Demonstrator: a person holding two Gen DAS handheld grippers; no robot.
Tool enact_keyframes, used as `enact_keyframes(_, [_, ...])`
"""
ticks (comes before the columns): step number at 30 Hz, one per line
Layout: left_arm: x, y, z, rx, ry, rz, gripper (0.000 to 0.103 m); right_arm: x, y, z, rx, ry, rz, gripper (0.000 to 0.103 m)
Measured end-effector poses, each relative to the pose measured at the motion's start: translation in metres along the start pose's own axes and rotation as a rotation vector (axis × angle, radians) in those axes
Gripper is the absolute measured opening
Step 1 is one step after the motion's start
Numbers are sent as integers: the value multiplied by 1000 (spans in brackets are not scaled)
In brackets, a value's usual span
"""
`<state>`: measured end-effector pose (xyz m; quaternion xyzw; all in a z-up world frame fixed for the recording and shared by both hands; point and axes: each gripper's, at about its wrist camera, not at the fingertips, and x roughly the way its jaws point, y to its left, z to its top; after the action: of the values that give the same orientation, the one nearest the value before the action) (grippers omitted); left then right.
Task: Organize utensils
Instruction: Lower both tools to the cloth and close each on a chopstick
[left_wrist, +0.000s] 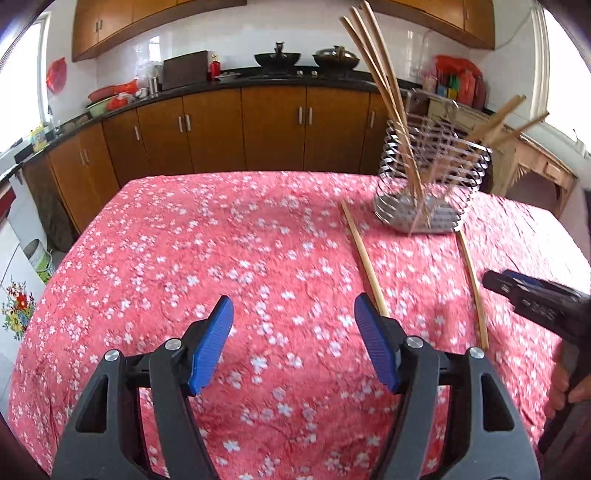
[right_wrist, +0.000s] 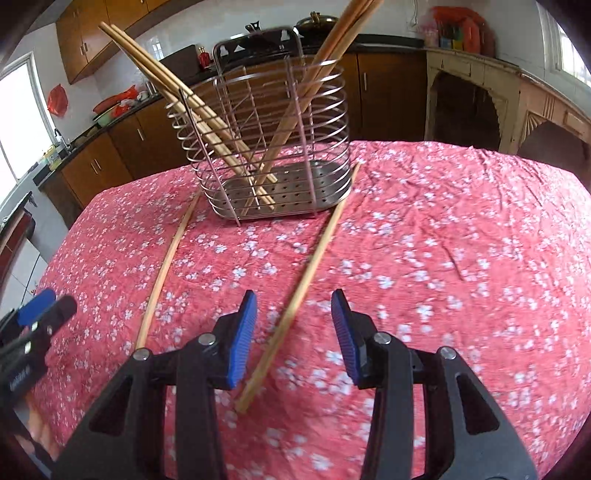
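Two low wrist views across the tablecloth (left_wrist: 258, 258); shared wire caddy (right_wrist: 266, 147), nearer on right.

Red cloth (right_wrist: 443, 240) patterned with white blossoms; pale tan chopsticks (right_wrist: 295, 295); silver wire holder (right_wrist: 266, 147); blue, ribbed pads (left_wrist: 210, 350) on black grippers.

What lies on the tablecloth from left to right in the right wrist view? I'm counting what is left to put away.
Left gripper → loose chopstick → wire basket → second loose chopstick, whose near end lies between the open fingers of the right gripper.
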<state>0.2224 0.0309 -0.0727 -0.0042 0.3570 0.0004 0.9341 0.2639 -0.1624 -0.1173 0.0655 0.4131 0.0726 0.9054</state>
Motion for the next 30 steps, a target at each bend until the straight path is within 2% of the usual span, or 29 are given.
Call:
enact_keyframes(4, [1, -8, -8, 3, 27, -34, 68, 17, 7, 3, -13, 34, -60, 38])
enact_keyframes(5, [2, -10, -7, 5, 31, -44, 68, 21, 7, 3, -13, 49, -70, 31])
enact_keyframes(6, [3, -12, -8, 6, 36, -50, 68, 21, 7, 3, -18, 37, -84, 18])
enact_keyframes(7, [5, -16, -9, 9, 43, -55, 68, 21, 5, 2, -24, 37, -91, 13])
enact_keyframes(9, [8, -25, -9, 20, 56, -63, 68, 21, -6, 2, 2, 35, -91, 9])
enact_keyframes(11, [12, -35, -8, 43, 74, -62, 67, 19, -23, 3, 44, 36, -107, 7])
enact_keyframes(14, [21, -48, -10, 70, 103, -57, 57, 14, -59, 6, 94, 24, -154, 7])
enact_keyframes(19, [40, -56, -12, 68, 164, -50, 30, 8, -117, 13, 177, 6, -229, 7])
enact_keyframes(23, [48, -55, -9, 79, 159, -6, 11, 6, -148, 16, 207, -5, -247, 7])
enact_keyframes(24, [51, -52, -6, 68, 164, -1, 8, 7, -152, 17, 205, -6, -252, 7])
enact_keyframes(30, [76, -14, 22, -15, 163, 70, 7, 17, -175, 25, 195, -13, -258, 7])
